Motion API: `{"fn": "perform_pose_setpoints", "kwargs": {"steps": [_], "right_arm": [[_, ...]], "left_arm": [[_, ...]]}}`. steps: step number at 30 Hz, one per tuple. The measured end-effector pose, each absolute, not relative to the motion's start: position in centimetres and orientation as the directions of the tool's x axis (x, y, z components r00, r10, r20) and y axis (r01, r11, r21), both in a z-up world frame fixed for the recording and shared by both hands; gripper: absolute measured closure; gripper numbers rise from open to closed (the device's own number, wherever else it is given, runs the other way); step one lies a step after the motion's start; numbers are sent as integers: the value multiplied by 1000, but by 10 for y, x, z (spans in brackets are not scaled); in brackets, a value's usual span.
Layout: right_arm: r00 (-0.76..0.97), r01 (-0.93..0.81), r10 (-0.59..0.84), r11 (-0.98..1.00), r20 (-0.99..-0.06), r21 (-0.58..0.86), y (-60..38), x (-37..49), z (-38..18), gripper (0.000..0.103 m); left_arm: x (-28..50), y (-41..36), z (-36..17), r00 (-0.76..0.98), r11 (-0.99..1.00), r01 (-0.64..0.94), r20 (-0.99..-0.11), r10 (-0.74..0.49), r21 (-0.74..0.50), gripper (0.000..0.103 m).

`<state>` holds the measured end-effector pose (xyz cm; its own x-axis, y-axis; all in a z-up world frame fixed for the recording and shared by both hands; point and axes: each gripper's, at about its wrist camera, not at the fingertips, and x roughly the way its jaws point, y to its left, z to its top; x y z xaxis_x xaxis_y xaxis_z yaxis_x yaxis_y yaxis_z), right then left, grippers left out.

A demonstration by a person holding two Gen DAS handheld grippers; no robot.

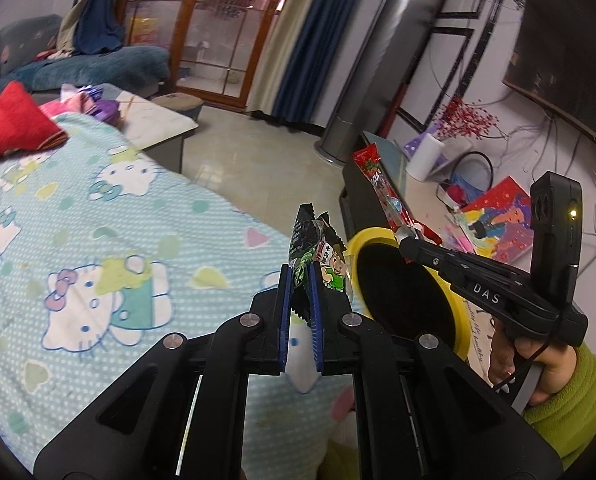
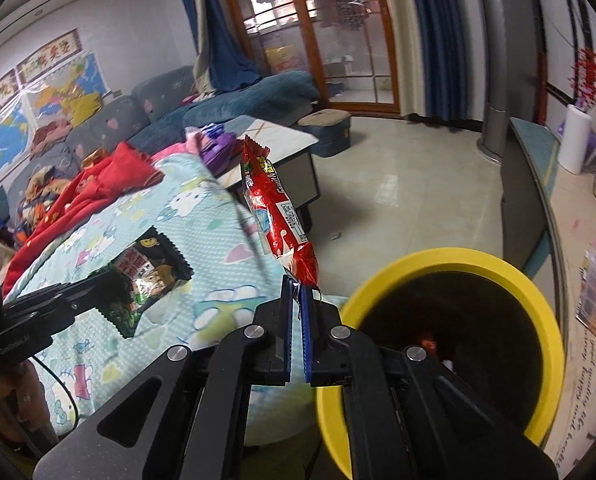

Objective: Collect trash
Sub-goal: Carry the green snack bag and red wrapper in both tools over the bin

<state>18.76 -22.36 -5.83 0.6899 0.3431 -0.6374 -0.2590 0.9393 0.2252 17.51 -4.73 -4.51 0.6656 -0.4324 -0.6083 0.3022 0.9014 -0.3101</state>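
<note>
Right wrist: red wrapper (image 2: 276, 216), seemingly empty, crinkled.

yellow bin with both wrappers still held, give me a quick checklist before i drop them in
1. Left claw gripping the black-and-green snack wrapper: ok, pads shut on its lower end.
2. Right claw gripping the red snack wrapper: ok, pinched at its bottom corner.
3. Yellow bin upright and open: ok, its dark mouth is unobstructed.
4. Red wrapper over the opening: not ok, in the right wrist view it stands left of the rim.
5. Black-and-green wrapper over the opening: not ok, it is over the Hello Kitty blanket.
6. Room left in the bin: cannot tell, the inside is too dark.
</note>
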Motion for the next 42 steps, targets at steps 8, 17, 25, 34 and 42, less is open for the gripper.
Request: {"fn": "perform_pose_setpoints", "kwargs": {"steps": [8, 17, 25, 34, 42], "right_arm": [[722, -199, 300, 953, -624, 228, -254, 177, -56, 99], [747, -137, 250, 964, -616, 226, -284, 161, -55, 99], [756, -75, 204, 971, -622, 228, -311, 151, -58, 99], [751, -5, 152, 974, -642, 225, -338, 138, -65, 99], [737, 29, 123, 977, -665, 213, -352, 128, -75, 99]], "left_arm": [[170, -75, -39, 652, 887, 359, -602, -461, -292, 98], [167, -107, -35, 631, 867, 420, -601, -491, -268, 98], [165, -139, -33, 612, 846, 472, -598, -518, -249, 98], [166, -170, -37, 586, 824, 520, -608, -536, -224, 98], [169, -189, -41, 567, 810, 548, -619, -544, -209, 98]]}}
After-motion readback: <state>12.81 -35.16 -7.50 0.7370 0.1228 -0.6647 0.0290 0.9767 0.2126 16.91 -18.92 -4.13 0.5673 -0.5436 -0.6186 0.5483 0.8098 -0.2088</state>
